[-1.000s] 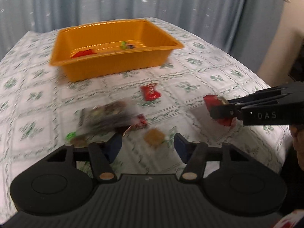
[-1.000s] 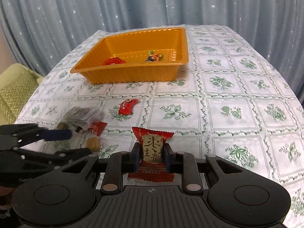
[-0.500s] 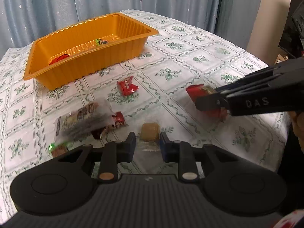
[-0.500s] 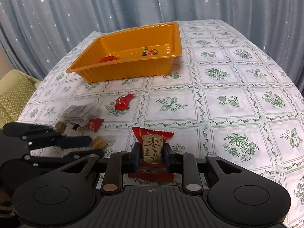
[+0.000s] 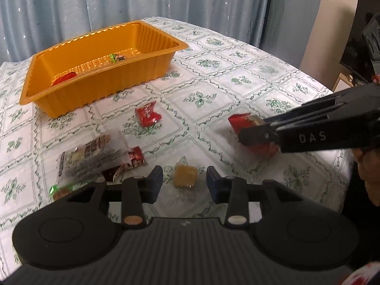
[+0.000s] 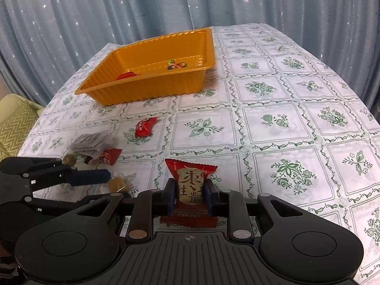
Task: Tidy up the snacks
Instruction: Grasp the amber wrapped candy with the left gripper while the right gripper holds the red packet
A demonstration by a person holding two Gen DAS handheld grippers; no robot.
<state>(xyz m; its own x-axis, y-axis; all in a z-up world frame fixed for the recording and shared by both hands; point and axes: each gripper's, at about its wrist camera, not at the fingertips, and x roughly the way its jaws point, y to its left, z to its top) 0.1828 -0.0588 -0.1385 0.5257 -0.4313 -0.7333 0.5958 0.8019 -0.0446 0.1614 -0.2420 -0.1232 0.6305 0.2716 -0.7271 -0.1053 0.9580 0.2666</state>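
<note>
On the left of the left wrist view, a clear packet (image 5: 91, 155) is seen lying on the flowered tablecloth (image 5: 249, 76), with a small red packet (image 5: 134, 159) tucked against its right end and a green-ended candy (image 5: 60, 190) just below it. Behind them the orange tray (image 5: 99, 87) is seen, with a red snack (image 5: 64, 79) and a green-and-brown snack (image 5: 117, 57) lying inside. A red candy (image 5: 147, 116) is seen on the cloth between the tray and the packets. The left gripper (image 5: 184, 185) is held low with its fingers spread apart, and a brown candy (image 5: 184, 177) in clear wrap lies on the cloth between them, not touched by either one as far as can be seen. To the right, the right gripper (image 5: 255, 134) is seen from the side, and only an edge of its red packet (image 5: 247, 123) shows.

In the right wrist view, the left gripper (image 6: 99, 180) is seen at the left edge, with the brown candy (image 6: 116, 183) just beside its blue tip. The face of the red packet (image 6: 190, 185) is shown here, with big gold-and-black letters. It is squeezed upright between the closed fingers of the right gripper (image 6: 190, 198), above the cloth. The curtain (image 6: 166, 7) is seen behind the table.
</note>
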